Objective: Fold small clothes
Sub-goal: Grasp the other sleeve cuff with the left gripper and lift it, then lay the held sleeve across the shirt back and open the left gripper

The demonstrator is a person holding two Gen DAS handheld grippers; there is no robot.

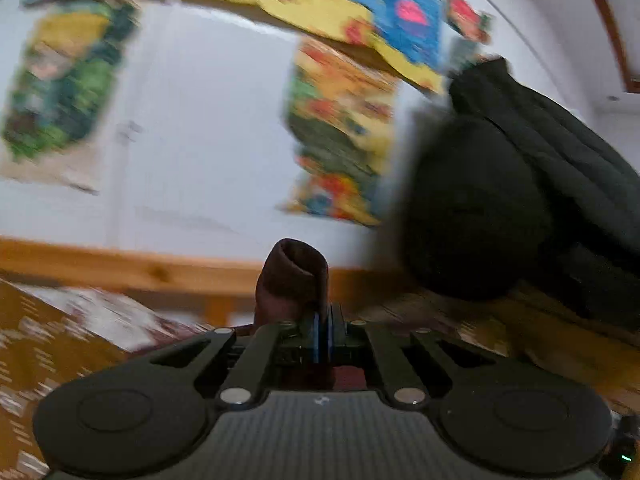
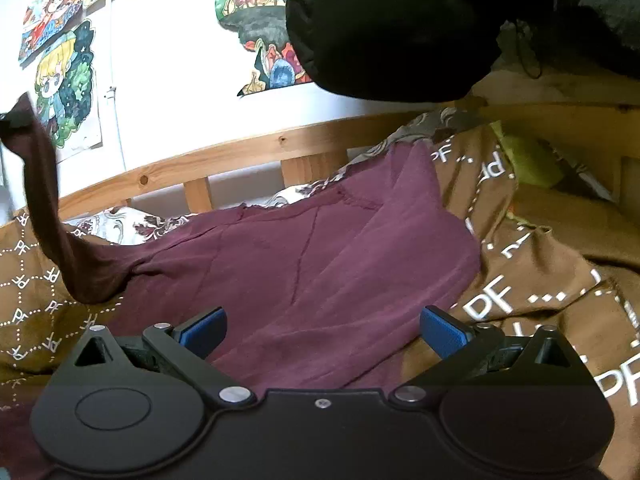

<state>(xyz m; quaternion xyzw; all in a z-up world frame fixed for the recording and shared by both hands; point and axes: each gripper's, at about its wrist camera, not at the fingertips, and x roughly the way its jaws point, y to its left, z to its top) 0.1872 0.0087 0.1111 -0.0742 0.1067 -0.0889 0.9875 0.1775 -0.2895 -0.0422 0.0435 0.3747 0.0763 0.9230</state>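
Note:
A maroon garment (image 2: 320,264) lies spread on a brown blanket (image 2: 532,280) printed with white letters. One corner of it (image 2: 40,184) is pulled up into the air at the far left of the right wrist view, where a dark gripper tip pinches its top end. In the blurred left wrist view my left gripper (image 1: 322,334) is shut on a bunched roll of that maroon cloth (image 1: 294,280), lifted high and pointing at the wall. My right gripper (image 2: 323,332) hovers low over the garment's near edge, its blue pads (image 2: 204,330) wide apart with nothing between them.
A wooden bed rail (image 2: 224,160) runs behind the blanket, with a white wall and colourful posters (image 2: 68,88) above. A black padded jacket (image 2: 392,28) hangs at the upper right. A patterned pillow (image 2: 132,224) and a green cloth (image 2: 528,160) lie near the rail.

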